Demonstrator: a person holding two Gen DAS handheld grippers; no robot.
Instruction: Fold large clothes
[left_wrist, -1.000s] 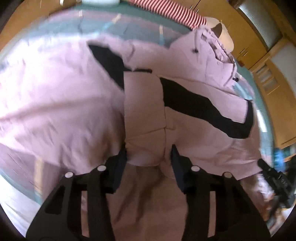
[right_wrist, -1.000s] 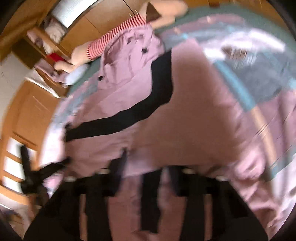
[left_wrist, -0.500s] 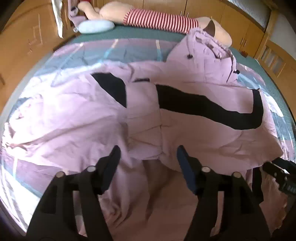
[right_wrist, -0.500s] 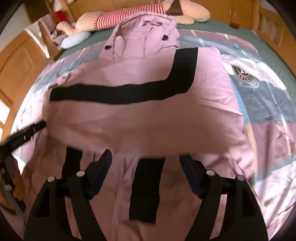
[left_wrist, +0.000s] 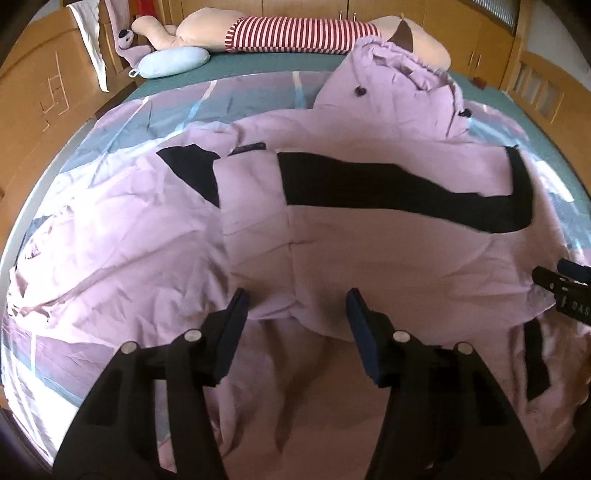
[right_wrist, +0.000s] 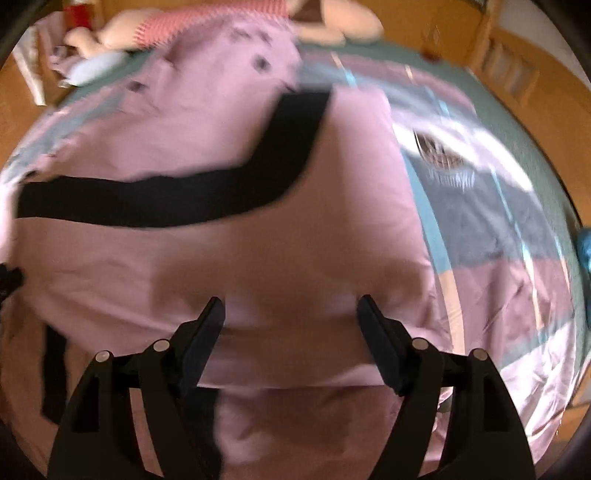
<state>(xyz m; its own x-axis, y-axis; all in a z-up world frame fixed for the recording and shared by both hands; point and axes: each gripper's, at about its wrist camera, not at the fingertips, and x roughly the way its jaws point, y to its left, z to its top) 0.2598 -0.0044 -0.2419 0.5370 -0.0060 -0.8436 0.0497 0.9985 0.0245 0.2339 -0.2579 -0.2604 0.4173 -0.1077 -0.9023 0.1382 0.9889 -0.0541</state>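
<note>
Two views cover one bed, and each catches something the other misses. From the left wrist the picture is sharp: the lilac jacket (left_wrist: 332, 229) lies spread over the patchwork bedspread (left_wrist: 122, 125), its black stripe (left_wrist: 388, 192) sweeping toward 3 o'clock and its hood (left_wrist: 399, 74) bunched at 1 o'clock. Only this view shows clearly the striped plush toy (left_wrist: 295, 33) at 12 o'clock, the pale blue pillow (left_wrist: 173, 66) at 11 o'clock, and the tip of the right gripper (left_wrist: 565, 291) poking in at 3 o'clock. The right wrist view is blurred, but it alone shows a printed emblem (right_wrist: 439, 155) on the bedspread at 2 o'clock and the jacket's right edge.

The left gripper (left_wrist: 295, 325) is partly open and its jaws are closing, with the folded hem of the jacket lying between the fingers, not visibly pinched. Seen from its own camera, the right gripper (right_wrist: 291, 332) stands wide apart over the jacket's lower fold, its pads clear of the cloth on both sides.
</note>
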